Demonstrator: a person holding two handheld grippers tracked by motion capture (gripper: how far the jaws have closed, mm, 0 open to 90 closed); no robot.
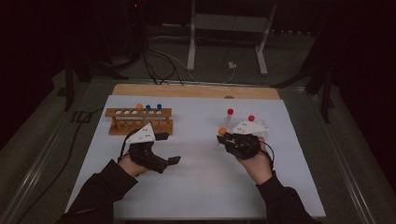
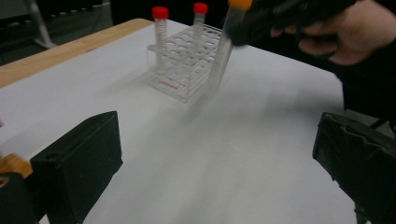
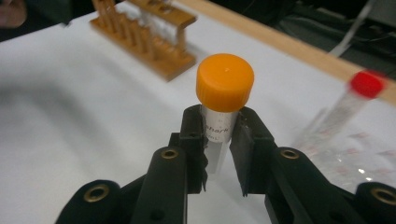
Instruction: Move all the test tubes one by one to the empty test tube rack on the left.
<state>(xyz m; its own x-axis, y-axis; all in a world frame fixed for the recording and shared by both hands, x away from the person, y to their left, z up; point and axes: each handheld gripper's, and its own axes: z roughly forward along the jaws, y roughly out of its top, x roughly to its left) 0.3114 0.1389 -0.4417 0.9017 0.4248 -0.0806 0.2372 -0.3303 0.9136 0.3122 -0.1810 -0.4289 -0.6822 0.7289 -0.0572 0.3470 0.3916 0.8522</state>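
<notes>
My right gripper (image 3: 218,140) is shut on a clear tube with an orange cap (image 3: 225,81), gripping just under the cap. In the high view that tube (image 1: 222,131) hangs at the left edge of a clear plastic rack (image 1: 259,129), with the right gripper (image 1: 224,138) behind it. Two red-capped tubes (image 1: 230,112) (image 1: 251,118) stand in this rack. From the left gripper view the held tube (image 2: 223,51) tilts above the table beside the clear rack (image 2: 184,70). My left gripper (image 2: 217,163) is open and holds nothing; in the high view it (image 1: 169,148) is just in front of a wooden rack (image 1: 140,121).
The wooden rack holds an orange-capped tube (image 1: 139,106) and two blue-capped tubes (image 1: 148,108) (image 1: 159,107). A white mat (image 1: 201,182) covers the table, with a bare wooden strip (image 1: 196,90) along the far edge. Cables and a metal stand lie on the dark floor beyond.
</notes>
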